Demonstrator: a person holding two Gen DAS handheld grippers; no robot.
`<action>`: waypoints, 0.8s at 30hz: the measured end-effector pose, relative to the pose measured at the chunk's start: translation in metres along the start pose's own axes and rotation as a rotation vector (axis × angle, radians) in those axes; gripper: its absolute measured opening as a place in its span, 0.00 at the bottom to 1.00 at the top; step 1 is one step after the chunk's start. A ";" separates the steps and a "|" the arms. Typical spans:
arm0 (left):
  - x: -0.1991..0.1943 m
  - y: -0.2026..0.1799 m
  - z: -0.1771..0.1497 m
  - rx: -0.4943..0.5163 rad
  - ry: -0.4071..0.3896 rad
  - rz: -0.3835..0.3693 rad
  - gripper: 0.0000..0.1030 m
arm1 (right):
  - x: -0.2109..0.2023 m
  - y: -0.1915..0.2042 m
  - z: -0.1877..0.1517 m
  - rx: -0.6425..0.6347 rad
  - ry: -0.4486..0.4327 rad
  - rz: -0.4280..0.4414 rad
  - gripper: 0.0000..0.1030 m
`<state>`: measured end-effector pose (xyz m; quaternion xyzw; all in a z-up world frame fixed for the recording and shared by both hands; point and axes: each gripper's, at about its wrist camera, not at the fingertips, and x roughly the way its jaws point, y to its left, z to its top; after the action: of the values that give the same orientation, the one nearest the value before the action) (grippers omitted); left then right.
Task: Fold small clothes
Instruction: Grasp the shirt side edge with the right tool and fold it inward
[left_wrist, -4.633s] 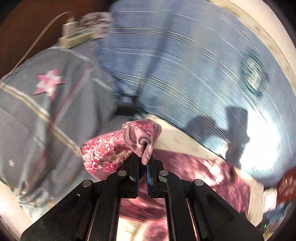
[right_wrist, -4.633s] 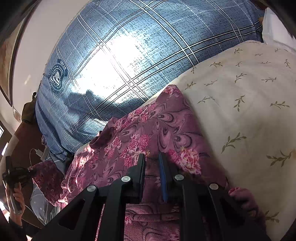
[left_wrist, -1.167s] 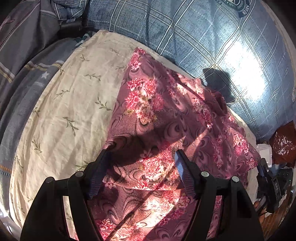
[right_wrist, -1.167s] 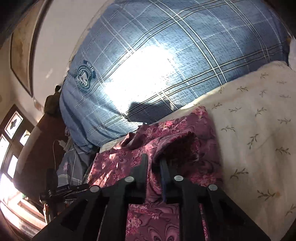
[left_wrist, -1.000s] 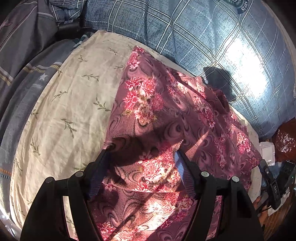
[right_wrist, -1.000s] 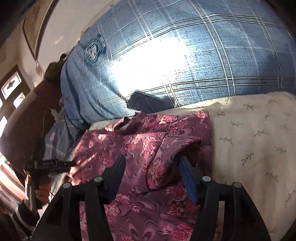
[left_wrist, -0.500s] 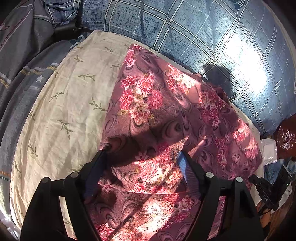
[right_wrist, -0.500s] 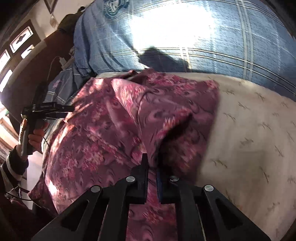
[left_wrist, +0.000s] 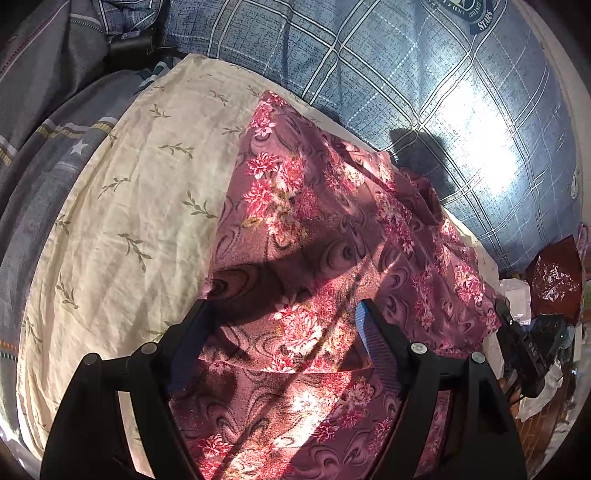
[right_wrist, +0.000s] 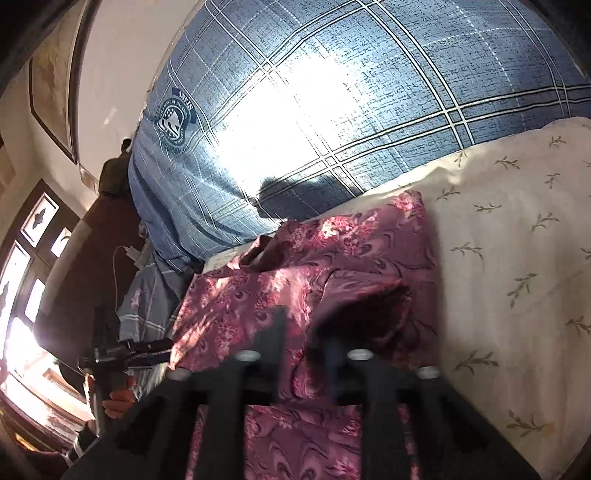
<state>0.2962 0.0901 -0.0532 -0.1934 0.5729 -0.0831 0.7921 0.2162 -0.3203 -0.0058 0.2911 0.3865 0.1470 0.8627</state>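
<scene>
A maroon floral garment (left_wrist: 314, 229) lies spread on a cream leaf-print sheet (left_wrist: 122, 206). My left gripper (left_wrist: 282, 314) is open and empty, its jaws wide apart just above the garment's near part. In the right wrist view the same garment (right_wrist: 295, 295) lies partly folded, with a raised fold near its right edge. My right gripper (right_wrist: 304, 339) is blurred; its jaws stand close together with a fold of the garment between them.
A blue plaid pillow (left_wrist: 424, 74) lies behind the garment and also shows in the right wrist view (right_wrist: 332, 110). Grey starred bedding (left_wrist: 44, 122) lies at the left. The left gripper in a hand (right_wrist: 122, 354) shows at the right view's left edge.
My right gripper opened about a second ago, then closed on a fold of the garment and has lifted back with it. My left gripper stays open over the garment.
</scene>
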 end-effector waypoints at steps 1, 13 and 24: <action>0.000 -0.001 -0.001 0.001 0.000 0.002 0.77 | 0.002 0.001 0.004 -0.010 0.006 -0.071 0.04; 0.005 -0.010 -0.012 0.102 -0.027 0.135 0.77 | 0.000 0.000 -0.003 -0.030 0.041 -0.309 0.12; -0.036 -0.001 -0.042 0.102 -0.002 0.098 0.81 | -0.055 0.020 -0.054 -0.063 0.056 -0.292 0.28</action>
<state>0.2447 0.0933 -0.0329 -0.1248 0.5760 -0.0733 0.8045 0.1385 -0.3105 0.0098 0.2002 0.4440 0.0399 0.8724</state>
